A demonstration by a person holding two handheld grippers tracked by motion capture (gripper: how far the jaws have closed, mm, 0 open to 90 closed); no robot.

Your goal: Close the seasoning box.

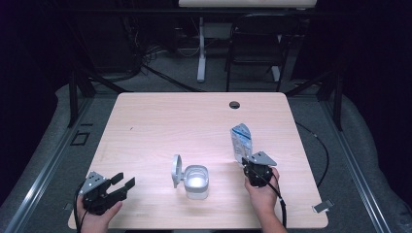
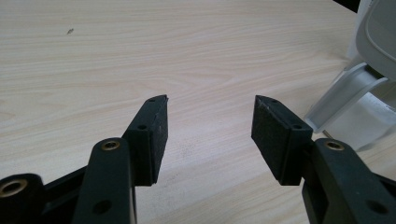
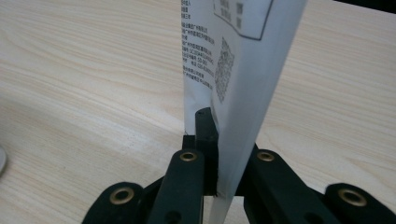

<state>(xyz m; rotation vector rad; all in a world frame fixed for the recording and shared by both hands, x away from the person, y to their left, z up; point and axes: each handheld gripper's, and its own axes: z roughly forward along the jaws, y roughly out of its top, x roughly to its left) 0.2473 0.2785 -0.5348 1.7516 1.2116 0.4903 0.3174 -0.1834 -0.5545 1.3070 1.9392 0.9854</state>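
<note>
Right hand-held gripper (image 1: 250,163) is pinching a printed blue-and-white pouch (image 1: 241,141) by its bottom edge, holding it upright over the worktop (image 1: 160,121), probably to keep it steady for tipping into the open white flip-lid container (image 1: 196,181) nearby. Left hand-held gripper (image 1: 123,183) sits spread and empty near the front-left corner, likely waiting to brace that container.
</note>
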